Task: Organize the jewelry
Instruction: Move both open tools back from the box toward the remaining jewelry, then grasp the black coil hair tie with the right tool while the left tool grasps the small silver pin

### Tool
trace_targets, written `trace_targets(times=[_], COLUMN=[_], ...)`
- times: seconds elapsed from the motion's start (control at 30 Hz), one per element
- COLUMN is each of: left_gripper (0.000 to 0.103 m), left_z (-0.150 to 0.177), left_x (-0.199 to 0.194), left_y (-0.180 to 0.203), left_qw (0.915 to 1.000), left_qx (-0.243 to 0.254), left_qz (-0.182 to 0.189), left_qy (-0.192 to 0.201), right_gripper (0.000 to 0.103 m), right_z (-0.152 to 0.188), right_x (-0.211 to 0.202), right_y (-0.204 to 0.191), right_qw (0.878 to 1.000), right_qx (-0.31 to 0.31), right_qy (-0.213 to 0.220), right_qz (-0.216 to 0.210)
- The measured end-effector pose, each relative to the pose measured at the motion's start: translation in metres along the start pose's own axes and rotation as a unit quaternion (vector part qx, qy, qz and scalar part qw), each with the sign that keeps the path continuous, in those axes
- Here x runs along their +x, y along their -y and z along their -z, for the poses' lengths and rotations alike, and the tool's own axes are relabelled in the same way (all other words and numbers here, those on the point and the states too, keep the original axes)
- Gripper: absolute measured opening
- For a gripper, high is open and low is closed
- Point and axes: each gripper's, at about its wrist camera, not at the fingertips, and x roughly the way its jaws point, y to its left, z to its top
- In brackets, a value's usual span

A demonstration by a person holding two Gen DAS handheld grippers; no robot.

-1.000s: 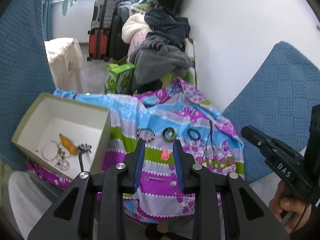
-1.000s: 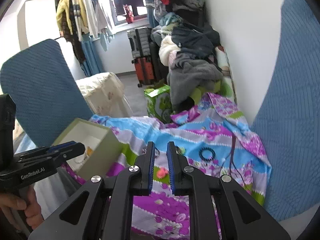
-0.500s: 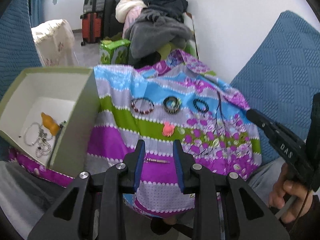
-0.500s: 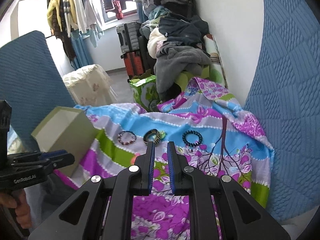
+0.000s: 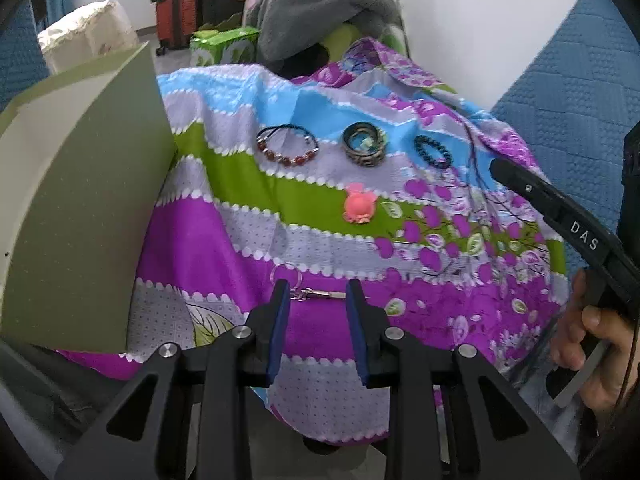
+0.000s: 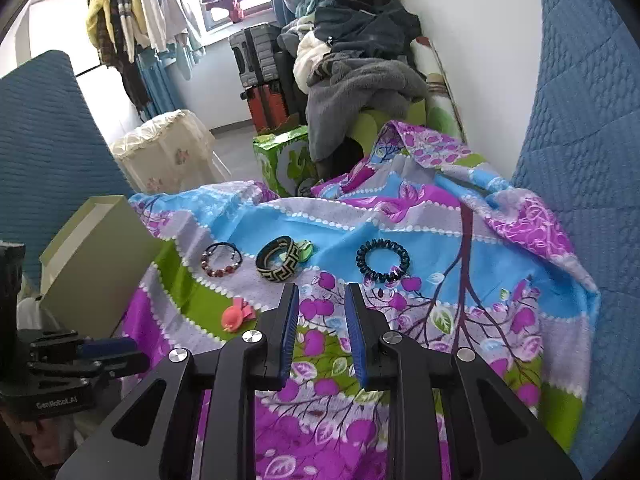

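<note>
Left gripper (image 5: 316, 292) low over the patterned cloth (image 5: 224, 248), fingers (image 5: 280, 312) set a modest gap apart, holding nothing. Small metal clasp with key ring (image 5: 308, 286) lies flat on the cloth right at the fingertips. Its long axis runs crosswise, spanning from one finger towards the other, ring end at the left finger. Lying that way it lines up with the closing direction, so a pinch would probably catch it by its ends; a roll of the wrist looks advisable. Whether the tips touch it cannot be told.

Right gripper (image 6: 320, 308) farther off over the floral part of the cloth, well apart from the clasp; its fingers have just been opening, a narrow gap, nothing between them. Ahead of it: black coil band (image 6: 383, 261), woven bangle (image 6: 278, 265), red bead bracelet (image 6: 222, 260), pink clip (image 6: 236, 316) to the lower left.

Left hand is clearly the nearer one for the clasp.

Green box (image 5: 80, 200) stands just left of the left gripper; only its outer wall shows, contents hidden. Whatever carries the cloth is covered. Clasp detail too small to identify surely.
</note>
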Motion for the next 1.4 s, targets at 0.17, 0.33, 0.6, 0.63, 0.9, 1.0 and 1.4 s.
trace_targets(times=[0.17,0.33,0.6,0.63,0.9,1.0,1.4], left_gripper=[0.029,0.029,0.029,0.029,0.028,0.026,0.001], left_z=[-0.004,-0.005,-0.005,-0.005,-0.003,-0.003,-0.002], left_x=[0.012,0.023,0.033,0.033,0.034,0.035,0.034], left_y=[-0.004,-0.005,-0.005,-0.003,-0.001,0.004,0.007], left_qw=[0.9999,0.9992,0.9987,0.9985,0.9978,0.9965,0.9957], left_qx=[-0.002,0.001,0.006,0.01,0.027,0.045,0.063], left_qz=[-0.016,-0.037,-0.049,-0.051,-0.059,-0.068,-0.064], left_qy=[-0.003,-0.012,-0.015,-0.015,-0.015,-0.016,-0.023], right_gripper=[0.022,0.023,0.024,0.024,0.023,0.023,0.007], right_z=[-0.003,-0.004,-0.011,-0.012,-0.016,-0.016,-0.014], right_x=[0.021,0.043,0.073,0.077,0.1,0.107,0.11], right_y=[0.004,0.012,0.025,0.026,0.028,0.03,0.027], right_qw=[1.0,1.0,0.999,0.999,0.998,0.998,0.995], right_qx=[-0.013,-0.02,-0.021,-0.021,-0.036,-0.034,-0.043], right_qy=[-0.004,-0.016,-0.026,-0.029,-0.041,-0.049,-0.083], right_qz=[-0.003,-0.002,0.001,0.001,0.018,0.021,0.035])
